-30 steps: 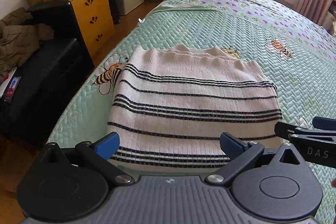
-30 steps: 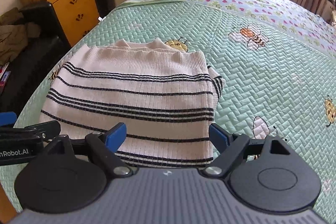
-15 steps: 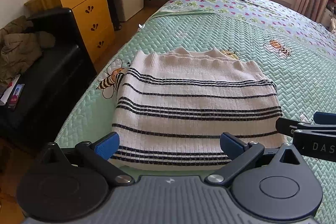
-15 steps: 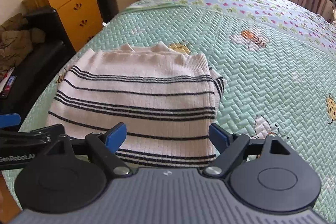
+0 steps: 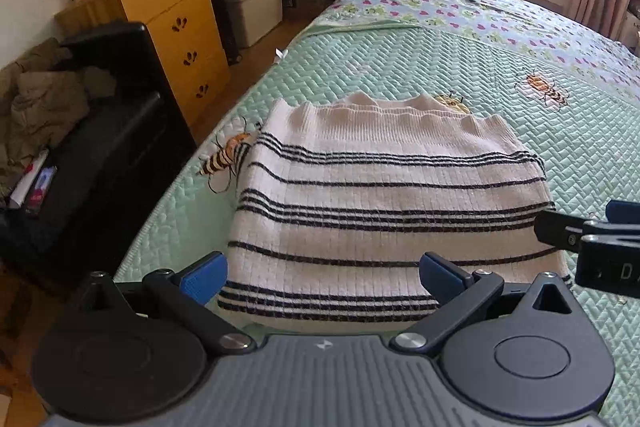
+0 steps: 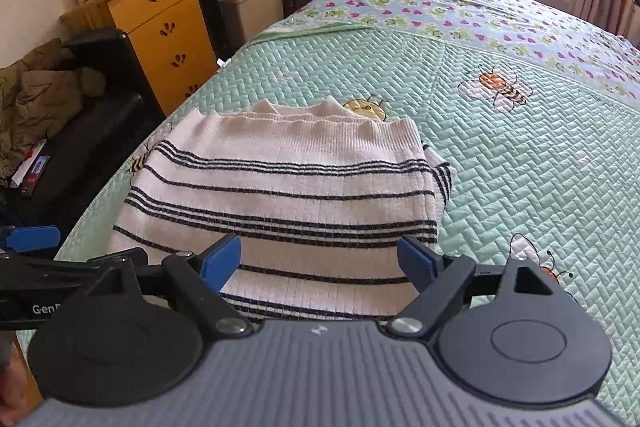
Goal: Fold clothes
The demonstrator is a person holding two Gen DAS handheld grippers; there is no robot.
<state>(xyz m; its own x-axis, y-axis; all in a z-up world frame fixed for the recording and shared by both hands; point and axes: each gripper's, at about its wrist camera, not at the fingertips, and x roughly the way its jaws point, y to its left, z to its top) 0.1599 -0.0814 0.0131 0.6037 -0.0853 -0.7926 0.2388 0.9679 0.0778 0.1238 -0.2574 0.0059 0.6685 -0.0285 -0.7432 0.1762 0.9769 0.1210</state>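
A folded white sweater with black stripes point(image 5: 384, 203) lies flat on the green quilted bed point(image 5: 520, 131), near its left edge. It also shows in the right wrist view point(image 6: 288, 203). My left gripper point(image 5: 320, 273) is open and empty, held just before the sweater's near edge. My right gripper point(image 6: 320, 259) is open and empty too, over the sweater's near right part. The right gripper shows at the right edge of the left wrist view point(image 5: 592, 239), and the left gripper at the left edge of the right wrist view point(image 6: 60, 267).
A black chair point(image 5: 100, 147) with an olive jacket point(image 5: 44, 103) stands left of the bed. A wooden dresser point(image 5: 176, 31) and a plastic bin point(image 5: 256, 7) stand behind it. A floral sheet point(image 5: 480, 11) covers the bed's far part.
Both grippers have drawn back and risen a little from the sweater. The sweater has not moved.
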